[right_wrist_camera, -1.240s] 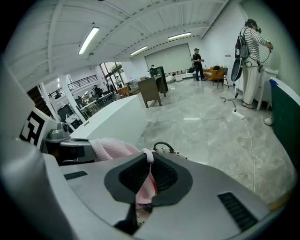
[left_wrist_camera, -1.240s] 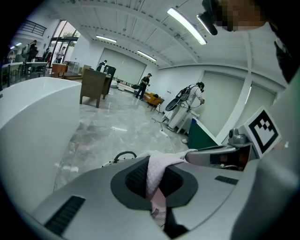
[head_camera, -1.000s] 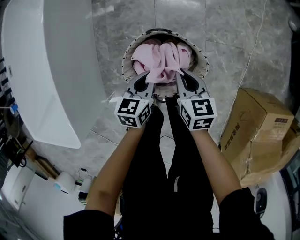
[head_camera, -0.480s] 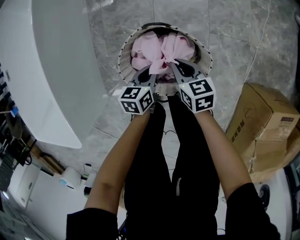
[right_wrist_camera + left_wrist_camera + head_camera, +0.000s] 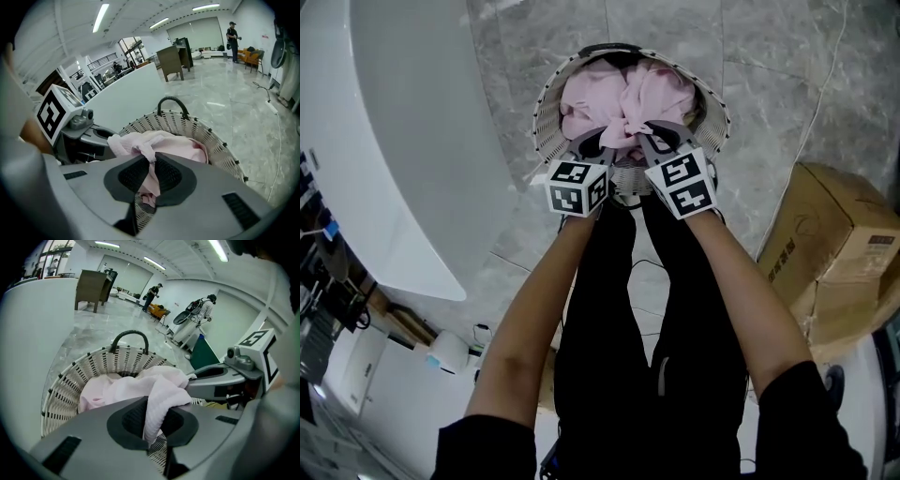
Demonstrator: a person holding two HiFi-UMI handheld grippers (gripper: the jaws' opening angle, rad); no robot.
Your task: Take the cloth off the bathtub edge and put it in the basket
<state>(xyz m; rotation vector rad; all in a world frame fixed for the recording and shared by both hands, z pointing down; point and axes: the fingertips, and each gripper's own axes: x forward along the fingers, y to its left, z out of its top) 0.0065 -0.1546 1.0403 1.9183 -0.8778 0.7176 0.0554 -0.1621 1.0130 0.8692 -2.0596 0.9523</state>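
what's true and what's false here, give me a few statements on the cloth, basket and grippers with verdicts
1. The pink cloth lies on the bathtub edge. False: it is at the basket, held by the grippers.
2. The left gripper and the right gripper are both shut on the pink cloth. True.
3. The basket has a dark handle. True.
4. The cardboard box stands to the person's left. False: it is to the right.

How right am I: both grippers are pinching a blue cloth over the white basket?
Nearly. The cloth is pink, not blue. The left gripper and the right gripper are both pinching it over the white basket, as the head view shows.
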